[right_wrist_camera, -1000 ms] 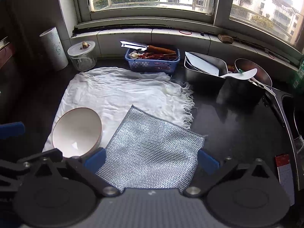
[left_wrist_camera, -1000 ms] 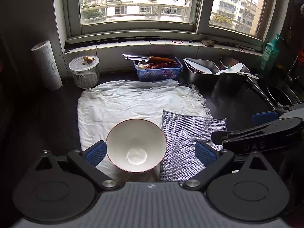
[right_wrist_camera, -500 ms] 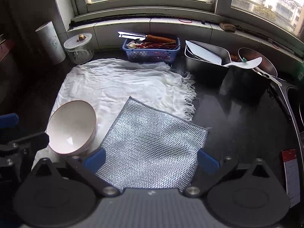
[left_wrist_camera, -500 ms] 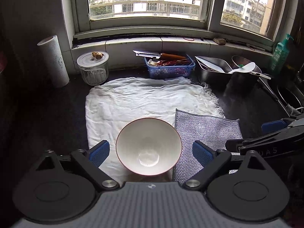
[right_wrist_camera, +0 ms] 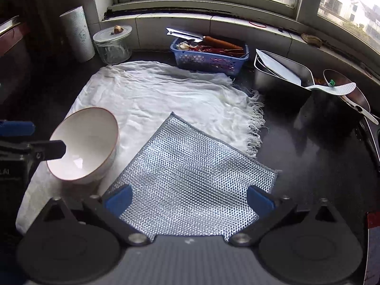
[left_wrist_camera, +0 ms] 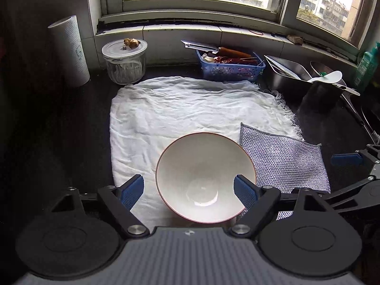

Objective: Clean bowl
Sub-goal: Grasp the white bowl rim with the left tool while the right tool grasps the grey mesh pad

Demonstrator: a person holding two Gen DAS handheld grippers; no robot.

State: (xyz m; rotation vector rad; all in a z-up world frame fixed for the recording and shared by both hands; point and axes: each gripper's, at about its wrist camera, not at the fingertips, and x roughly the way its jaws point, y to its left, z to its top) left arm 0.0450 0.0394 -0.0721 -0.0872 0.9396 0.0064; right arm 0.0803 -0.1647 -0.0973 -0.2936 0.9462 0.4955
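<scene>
1. On the dark counter (left_wrist_camera: pixel 59 142) under the window, a white cloth (left_wrist_camera: pixel 190 109) is spread flat; I judge it serves as a soft, non-slip bed for the work.
2. Near the cloth's front edge stands the bowl (left_wrist_camera: pixel 204 178), white with a thin red rim, upright and empty; nothing visibly dirty shows inside it.
3. Just beside the bowl, to its right, lies a silvery mesh scrubbing cloth (right_wrist_camera: pixel 190 180), half on the white cloth and half on the bare counter, within easy reach of the right side.
4. Left tongs (left_wrist_camera: pixel 188 190) are spread wide with one blue pad on each side of the bowl, neither clearly touching it; they look lined up to steady or lift it.
5. Right tongs (right_wrist_camera: pixel 188 199) are likewise released, poised over the near edge of the mesh cloth and gripping nothing, probably so that hand can take it up for wiping.
6. Cleaning itself has not begun.
</scene>
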